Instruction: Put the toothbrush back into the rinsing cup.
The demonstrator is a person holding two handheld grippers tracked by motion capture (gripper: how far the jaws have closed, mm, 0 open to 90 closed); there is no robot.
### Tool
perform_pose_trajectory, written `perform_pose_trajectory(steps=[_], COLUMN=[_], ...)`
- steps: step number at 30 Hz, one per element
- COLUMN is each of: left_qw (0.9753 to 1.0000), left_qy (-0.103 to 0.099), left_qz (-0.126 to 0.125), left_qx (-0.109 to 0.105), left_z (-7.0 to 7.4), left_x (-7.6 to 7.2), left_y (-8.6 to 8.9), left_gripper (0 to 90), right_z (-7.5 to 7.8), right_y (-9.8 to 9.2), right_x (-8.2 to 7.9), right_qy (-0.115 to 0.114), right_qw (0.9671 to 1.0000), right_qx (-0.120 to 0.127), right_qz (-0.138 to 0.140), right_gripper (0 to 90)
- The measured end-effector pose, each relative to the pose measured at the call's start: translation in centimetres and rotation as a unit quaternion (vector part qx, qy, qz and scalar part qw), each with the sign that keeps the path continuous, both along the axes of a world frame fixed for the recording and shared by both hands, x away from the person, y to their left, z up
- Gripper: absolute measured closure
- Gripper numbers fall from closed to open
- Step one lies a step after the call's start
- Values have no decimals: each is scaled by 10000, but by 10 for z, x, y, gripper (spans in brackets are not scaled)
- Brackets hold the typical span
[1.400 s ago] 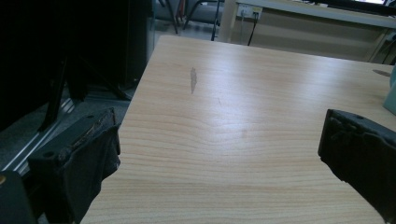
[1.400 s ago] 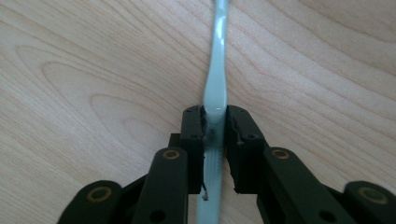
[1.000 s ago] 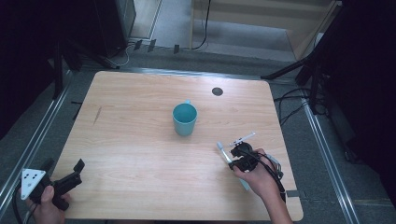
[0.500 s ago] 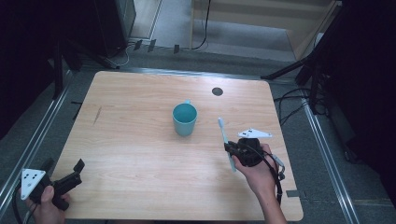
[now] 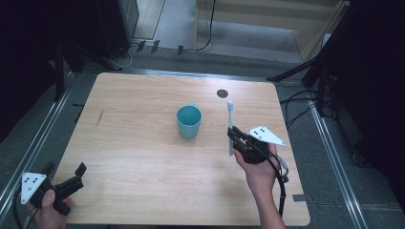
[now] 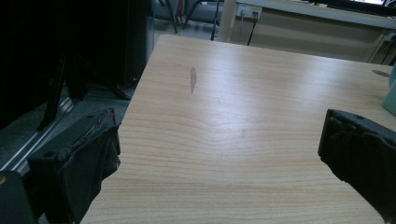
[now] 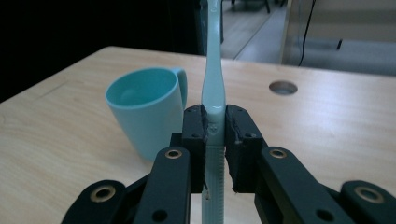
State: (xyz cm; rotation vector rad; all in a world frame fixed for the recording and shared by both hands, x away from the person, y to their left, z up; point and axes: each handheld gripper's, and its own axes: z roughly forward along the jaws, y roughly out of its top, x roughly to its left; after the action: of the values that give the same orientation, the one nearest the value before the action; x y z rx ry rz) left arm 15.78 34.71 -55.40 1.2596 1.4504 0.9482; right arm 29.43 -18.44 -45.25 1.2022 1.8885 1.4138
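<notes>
Over on the right side of the light wooden table (image 5: pixel 143 157), the right gripper (image 5: pixel 237 140) has its jaws clamped on a pale mint plastic toothbrush (image 5: pixel 230 125), held upright with the brush head pointing away, lifted off the wood. A teal ceramic mug (image 5: pixel 188 121) stands near the table's middle, just left of the toothbrush. At the near left corner, the left gripper (image 5: pixel 71 177) hangs with its jaws spread wide, nothing between them.

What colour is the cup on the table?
The cup is light teal, clearest in the right gripper view.
</notes>
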Motion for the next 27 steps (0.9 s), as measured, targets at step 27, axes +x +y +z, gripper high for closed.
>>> perform_pose_trajectory(steps=[27], left_qw=[10000], left_qy=[-19], left_qz=[-3], left_qx=[-38], left_z=[0], left_x=[0], left_y=[0], left_gripper=[0], right_z=[30], right_y=[46], right_x=[30], right_qy=[-984], right_qw=[9933], right_qx=[607], right_qz=[-35], right_gripper=[793])
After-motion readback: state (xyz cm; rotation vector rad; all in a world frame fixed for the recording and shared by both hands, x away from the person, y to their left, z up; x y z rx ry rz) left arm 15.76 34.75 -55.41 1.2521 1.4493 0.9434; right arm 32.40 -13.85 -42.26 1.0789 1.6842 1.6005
